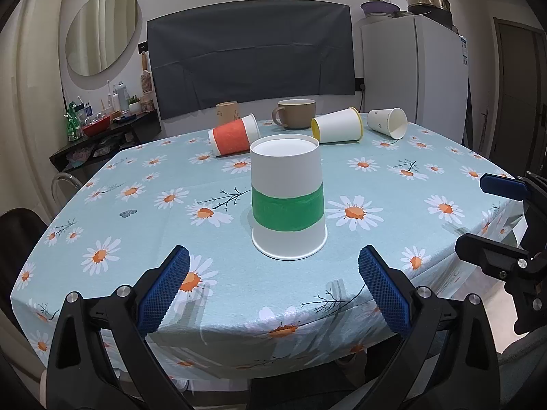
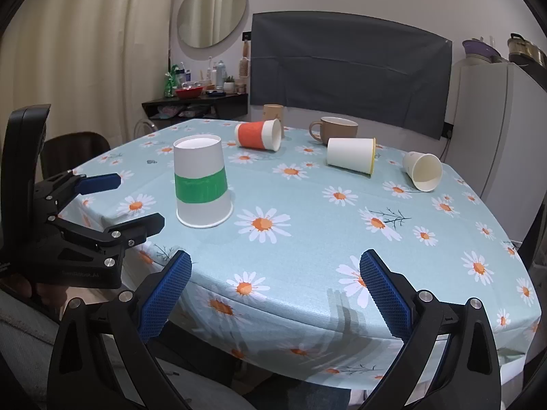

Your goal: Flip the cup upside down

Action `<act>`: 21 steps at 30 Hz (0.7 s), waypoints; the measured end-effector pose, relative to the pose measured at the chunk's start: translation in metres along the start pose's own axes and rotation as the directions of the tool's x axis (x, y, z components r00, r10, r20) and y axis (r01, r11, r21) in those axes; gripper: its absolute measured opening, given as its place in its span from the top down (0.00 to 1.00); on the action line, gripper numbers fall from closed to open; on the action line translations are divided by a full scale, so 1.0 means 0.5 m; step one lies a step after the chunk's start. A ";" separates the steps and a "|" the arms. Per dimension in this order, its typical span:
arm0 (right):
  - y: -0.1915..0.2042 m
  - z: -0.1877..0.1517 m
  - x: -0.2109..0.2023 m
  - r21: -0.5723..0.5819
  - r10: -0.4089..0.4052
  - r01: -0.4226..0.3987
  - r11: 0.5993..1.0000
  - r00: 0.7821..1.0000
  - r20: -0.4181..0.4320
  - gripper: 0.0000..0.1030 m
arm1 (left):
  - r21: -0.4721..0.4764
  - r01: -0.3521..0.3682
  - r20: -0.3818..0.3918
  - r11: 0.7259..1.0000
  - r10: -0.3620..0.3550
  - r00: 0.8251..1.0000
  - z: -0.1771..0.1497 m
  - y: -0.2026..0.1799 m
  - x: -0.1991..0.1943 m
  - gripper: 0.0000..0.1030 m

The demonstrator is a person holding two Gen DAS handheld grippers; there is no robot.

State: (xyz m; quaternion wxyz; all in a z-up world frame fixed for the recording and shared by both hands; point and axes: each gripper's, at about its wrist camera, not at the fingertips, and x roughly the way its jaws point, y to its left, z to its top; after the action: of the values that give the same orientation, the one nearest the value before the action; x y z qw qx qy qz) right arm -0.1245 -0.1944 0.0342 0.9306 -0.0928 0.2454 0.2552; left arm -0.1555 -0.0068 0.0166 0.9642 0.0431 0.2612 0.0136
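Note:
A white paper cup with a green band (image 1: 288, 201) stands upside down, rim on the table, near the front edge; it also shows in the right wrist view (image 2: 202, 184). My left gripper (image 1: 273, 288) is open and empty, just short of this cup; it also shows in the right wrist view (image 2: 135, 201). My right gripper (image 2: 275, 294) is open and empty over the table's front edge, right of the cup; it also shows in the left wrist view (image 1: 478, 215).
On the daisy tablecloth (image 1: 376, 239) an orange cup (image 1: 234, 135), a yellow-rimmed cup (image 1: 338, 125) and a white cup (image 1: 388, 122) lie on their sides. A brown mug (image 1: 295, 112) and a tan cup (image 1: 226, 112) stand behind. A fridge (image 1: 413, 68) stands at right.

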 end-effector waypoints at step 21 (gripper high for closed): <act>-0.002 -0.001 0.003 -0.006 -0.005 0.005 1.000 1.000 0.004 0.08 | -0.002 -0.007 0.000 1.000 0.007 1.000 0.002 0.000 -0.005 0.06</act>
State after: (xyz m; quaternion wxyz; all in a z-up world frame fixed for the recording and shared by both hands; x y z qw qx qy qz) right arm -0.1230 -0.1948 0.0332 0.9315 -0.0955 0.2424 0.2537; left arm -0.1573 -0.0070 0.0188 0.9643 0.0428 0.2609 0.0173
